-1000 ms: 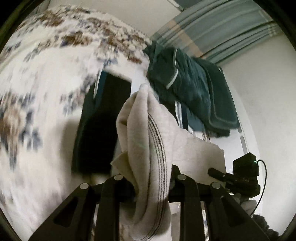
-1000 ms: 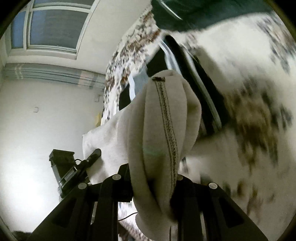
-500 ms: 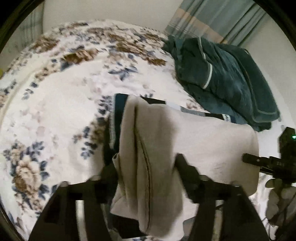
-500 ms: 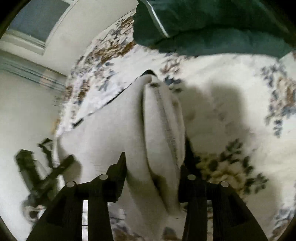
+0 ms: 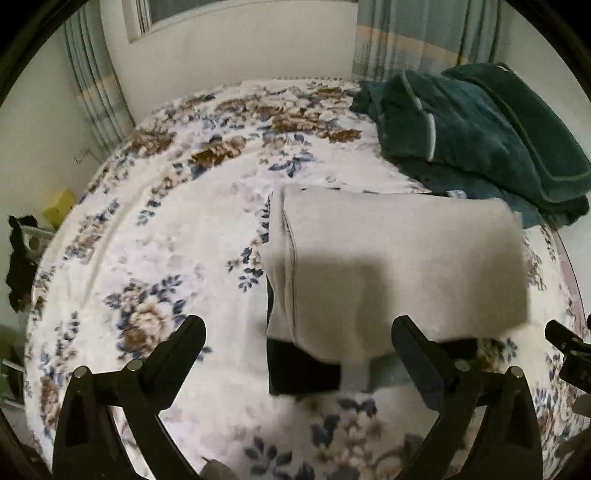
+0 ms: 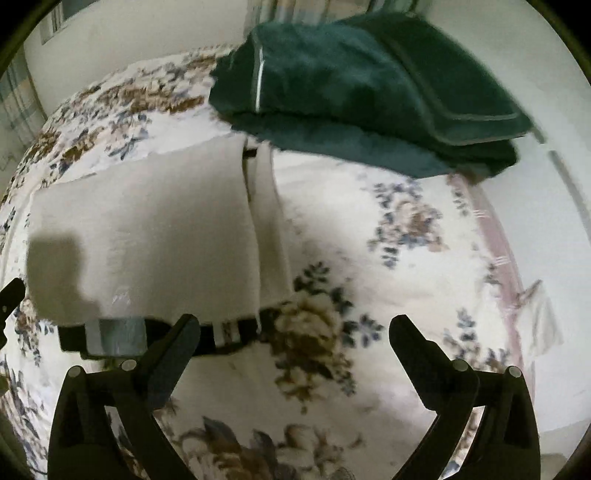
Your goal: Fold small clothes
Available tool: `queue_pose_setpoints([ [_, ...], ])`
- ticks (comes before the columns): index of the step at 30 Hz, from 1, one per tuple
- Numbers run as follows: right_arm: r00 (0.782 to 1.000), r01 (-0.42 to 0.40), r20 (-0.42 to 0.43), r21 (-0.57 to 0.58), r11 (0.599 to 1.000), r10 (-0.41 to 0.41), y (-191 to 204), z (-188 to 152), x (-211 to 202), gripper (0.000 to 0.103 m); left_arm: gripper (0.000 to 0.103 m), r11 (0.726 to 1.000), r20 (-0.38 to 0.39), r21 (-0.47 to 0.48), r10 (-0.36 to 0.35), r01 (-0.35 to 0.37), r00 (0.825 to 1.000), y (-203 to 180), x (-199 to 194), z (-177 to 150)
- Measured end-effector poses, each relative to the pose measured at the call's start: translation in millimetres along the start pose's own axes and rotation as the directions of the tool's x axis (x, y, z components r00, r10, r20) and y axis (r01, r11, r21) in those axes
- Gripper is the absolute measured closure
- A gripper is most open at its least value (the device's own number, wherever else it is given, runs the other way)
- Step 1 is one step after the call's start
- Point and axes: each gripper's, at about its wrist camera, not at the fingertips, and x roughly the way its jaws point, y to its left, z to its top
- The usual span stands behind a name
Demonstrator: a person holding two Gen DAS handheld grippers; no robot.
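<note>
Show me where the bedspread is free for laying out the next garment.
Free: the floral bedspread left of the folded beige garment, up to the wall. Crowded: far right, where the green blanket pile borders the beige garment.

My left gripper (image 5: 297,343) is spread wide, gripping nothing. Beyond it a folded beige garment (image 5: 399,269) lies flat on a dark garment (image 5: 301,373), both on the floral bedspread (image 5: 166,229). A dark green blanket (image 5: 480,136) sits behind, near the curtain (image 5: 424,33).
</note>
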Motion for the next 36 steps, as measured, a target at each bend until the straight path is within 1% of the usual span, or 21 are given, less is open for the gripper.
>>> queue_pose_setpoints([
  [3,0.999,0.005,0.038,0.008,1.0,-0.005,-11,-15,-52,0.0,0.0,1.0,0.029,0.007,-0.004,0.003,1.0,-6,-46,-9],
  [5,0.998,0.015,0.06,0.009,1.0,-0.016,-19,-27,-90,0.0,0.0,1.0,0.059,0.005,0.009,-0.01,0.998,-9,-83,-15],
  [10,0.99,0.03,0.141,-0.009,1.0,-0.028,-36,-54,-190,0.0,0.0,1.0,0.115,-0.016,-0.003,0.005,0.993,-9,-166,-30],
  [12,0.983,0.033,0.181,-0.009,0.999,-0.031,-45,-65,-233,0.0,0.0,1.0,0.142,-0.025,0.002,0.002,0.99,-9,-202,-36],
  [16,0.969,0.014,0.245,-0.013,1.0,-0.011,-62,-87,-308,0.0,0.0,0.999,0.199,-0.041,0.002,0.006,0.98,-8,-273,-49],
  [19,0.956,-0.011,0.292,-0.022,1.0,0.017,-72,-105,-362,0.0,0.0,0.999,0.237,-0.047,0.017,-0.006,0.971,-10,-317,-59],
  [21,0.944,-0.013,0.33,-0.031,0.999,0.023,-79,-119,-397,0.0,0.0,0.998,0.267,-0.053,0.031,-0.017,0.963,-12,-349,-68],
  [25,0.924,-0.04,0.379,-0.051,0.998,0.057,-90,-142,-453,0.0,0.0,0.998,0.311,-0.061,0.031,-0.012,0.95,-12,-400,-82],
  [29,0.905,-0.057,0.419,-0.063,0.996,0.078,-102,-166,-498,0.0,0.0,0.998,0.337,-0.057,0.028,-0.009,0.941,-14,-431,-99],
  [32,0.897,-0.072,0.432,-0.066,0.995,0.093,-112,-181,-520,0.0,0.0,0.999,0.346,-0.054,0.026,-0.007,0.938,-17,-447,-109],
  [36,0.891,-0.082,0.441,-0.074,0.994,0.107,-122,-194,-539,0.0,0.0,0.998,0.359,-0.057,0.026,-0.006,0.933,-20,-467,-121],
])
